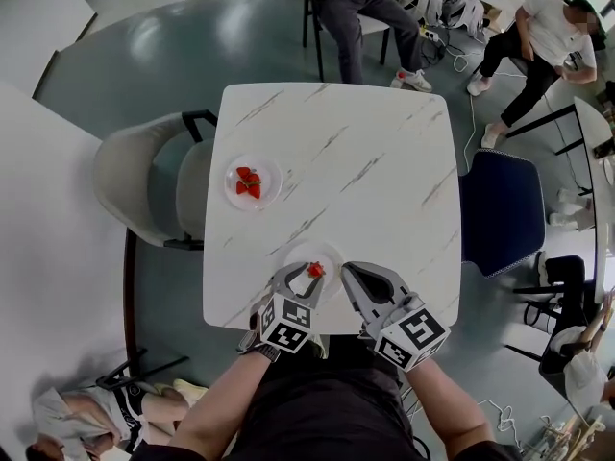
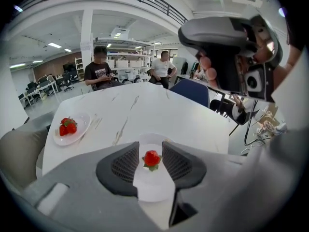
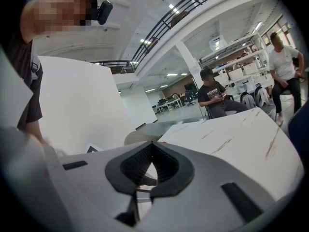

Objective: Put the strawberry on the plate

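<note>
A red strawberry [image 1: 315, 270] [image 2: 151, 158] lies on a small white plate [image 1: 327, 253] [image 2: 153, 187] near the table's front edge. My left gripper [image 1: 309, 277] [image 2: 151, 147] is open, its jaws standing on either side of the strawberry with a narrow gap on each side. My right gripper [image 1: 349, 270] [image 3: 151, 147] is shut with nothing in it, just right of the small plate and raised above the table. A second plate [image 1: 269, 188] [image 2: 79, 129] at the table's left holds a few more strawberries [image 1: 249, 182] [image 2: 68, 126].
The white marble table [image 1: 365, 171] has a beige chair [image 1: 144, 181] at its left and a blue chair [image 1: 500, 209] at its right. People sit beyond the far edge. In the left gripper view the right gripper [image 2: 227, 47] hangs at the upper right.
</note>
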Demonstrator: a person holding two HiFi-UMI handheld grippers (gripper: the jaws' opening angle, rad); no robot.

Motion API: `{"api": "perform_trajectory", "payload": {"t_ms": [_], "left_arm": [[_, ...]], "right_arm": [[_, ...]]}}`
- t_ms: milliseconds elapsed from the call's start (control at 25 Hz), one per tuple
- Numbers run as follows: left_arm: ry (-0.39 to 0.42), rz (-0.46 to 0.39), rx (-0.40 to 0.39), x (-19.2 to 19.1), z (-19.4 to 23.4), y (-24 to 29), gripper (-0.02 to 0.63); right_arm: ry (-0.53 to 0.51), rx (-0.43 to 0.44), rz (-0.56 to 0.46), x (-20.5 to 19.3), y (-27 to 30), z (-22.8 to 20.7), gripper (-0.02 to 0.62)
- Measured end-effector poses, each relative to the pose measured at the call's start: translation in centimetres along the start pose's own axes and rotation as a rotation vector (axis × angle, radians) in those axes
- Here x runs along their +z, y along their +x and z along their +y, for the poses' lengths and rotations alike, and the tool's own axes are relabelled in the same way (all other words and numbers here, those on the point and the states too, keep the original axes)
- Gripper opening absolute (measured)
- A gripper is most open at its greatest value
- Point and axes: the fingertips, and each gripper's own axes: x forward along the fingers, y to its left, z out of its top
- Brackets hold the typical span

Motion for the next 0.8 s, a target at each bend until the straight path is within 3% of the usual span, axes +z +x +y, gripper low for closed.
{"api": "perform_trajectory", "payload": {"t_ms": [360,640,720,800], "left_arm": [[-0.105,-0.148,-0.041,5.3,-1.0,-7.2,0.115],[-0.106,-0.332,-0.009,10.7,-1.1,-14.2,0.112],[-0.107,-0.386,0.016,12.1,-1.1,-16.2,0.035],[-0.111,-0.429,0.026,13.1,-1.3,-17.8,0.034]], "right_arm": [[-0.024,0.001,-0.002,3.3,-1.3,3.4,0.003],[-0.058,0.003,-0.025,6.4,-2.6,5.8,0.003],[-0.069,0.013,-0.040,7.4,-2.9,6.6,0.003],[-0.078,0.018,-0.051,8.4,-3.2,7.4,0.003]]}}
